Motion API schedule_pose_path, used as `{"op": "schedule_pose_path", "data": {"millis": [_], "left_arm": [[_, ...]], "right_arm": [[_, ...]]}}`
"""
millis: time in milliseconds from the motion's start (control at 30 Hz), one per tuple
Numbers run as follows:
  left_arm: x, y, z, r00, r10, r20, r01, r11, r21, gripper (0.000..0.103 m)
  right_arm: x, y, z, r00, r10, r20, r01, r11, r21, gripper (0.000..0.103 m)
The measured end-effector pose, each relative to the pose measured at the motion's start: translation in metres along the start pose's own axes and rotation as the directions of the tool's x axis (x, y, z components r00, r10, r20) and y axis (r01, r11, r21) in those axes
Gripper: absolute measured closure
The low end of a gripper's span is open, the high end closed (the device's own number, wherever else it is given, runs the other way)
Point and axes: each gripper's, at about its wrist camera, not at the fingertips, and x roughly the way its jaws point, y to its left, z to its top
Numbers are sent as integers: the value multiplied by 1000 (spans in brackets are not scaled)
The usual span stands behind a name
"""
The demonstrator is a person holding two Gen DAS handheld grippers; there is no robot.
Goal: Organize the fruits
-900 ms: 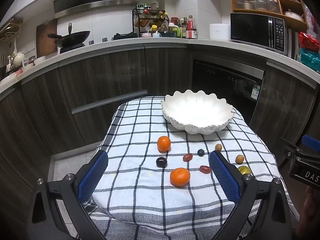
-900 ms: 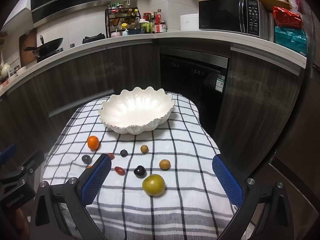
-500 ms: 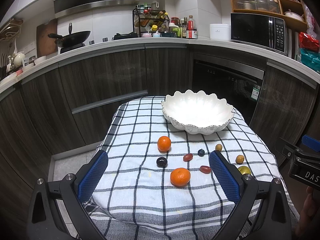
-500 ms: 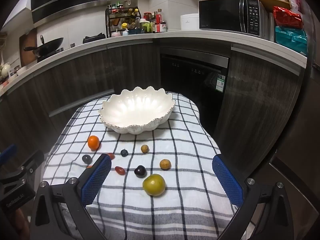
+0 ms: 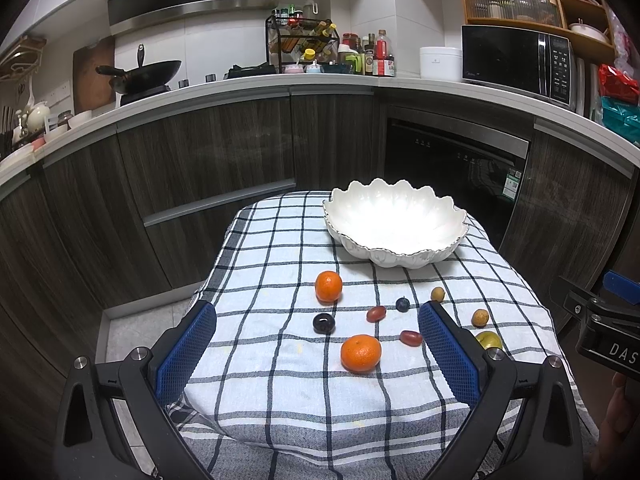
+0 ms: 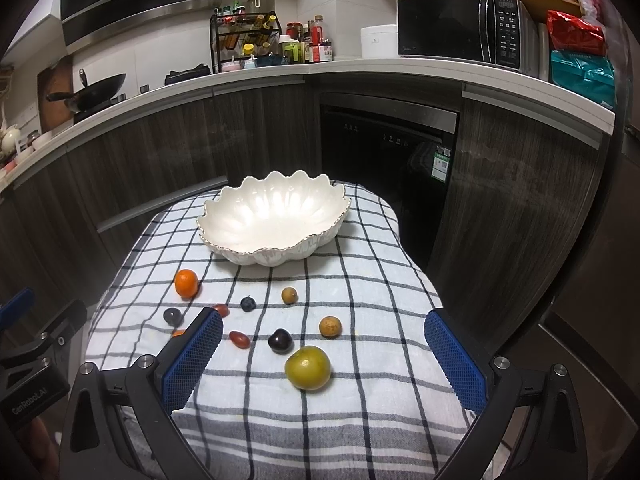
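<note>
A white scalloped bowl (image 5: 396, 228) (image 6: 276, 216) stands empty at the far end of a checked cloth (image 5: 280, 392) (image 6: 372, 280). Loose fruit lies in front of it: two oranges (image 5: 360, 353) (image 5: 328, 286), a dark plum (image 5: 323, 323), red grapes (image 5: 411, 337), a blueberry (image 5: 402, 304). The right wrist view adds a yellow-green fruit (image 6: 307, 367), a dark cherry (image 6: 279, 340) and two small brown fruits (image 6: 330, 326). My left gripper (image 5: 318, 348) hangs open above the near orange. My right gripper (image 6: 322, 354) is open above the yellow-green fruit. Neither holds anything.
Dark cabinets and a dishwasher (image 5: 452, 168) ring the small table. The counter holds a wok (image 5: 140, 74), a spice rack (image 5: 300, 46) and a microwave (image 5: 516, 60). The cloth drops off at the near edge and both sides. The other gripper shows at each view's edge (image 5: 604, 332).
</note>
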Motion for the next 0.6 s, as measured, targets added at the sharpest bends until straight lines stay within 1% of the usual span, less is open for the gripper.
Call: {"op": "schedule_pose_path", "data": {"millis": [200, 400, 600], "left_arm": [[0, 0, 0, 1000, 1, -1, -1, 1000, 0, 0], [10, -3, -12, 1000, 1, -8, -1, 1000, 0, 0], [14, -1, -9, 1000, -1, -20, 1, 1000, -1, 0]], "right_arm": [[0, 0, -1, 1000, 1, -4, -1, 1000, 1, 1], [1, 1, -1, 1000, 0, -6, 0, 1000, 1, 0], [3, 2, -3, 1000, 2, -13, -2, 1000, -2, 1]]}}
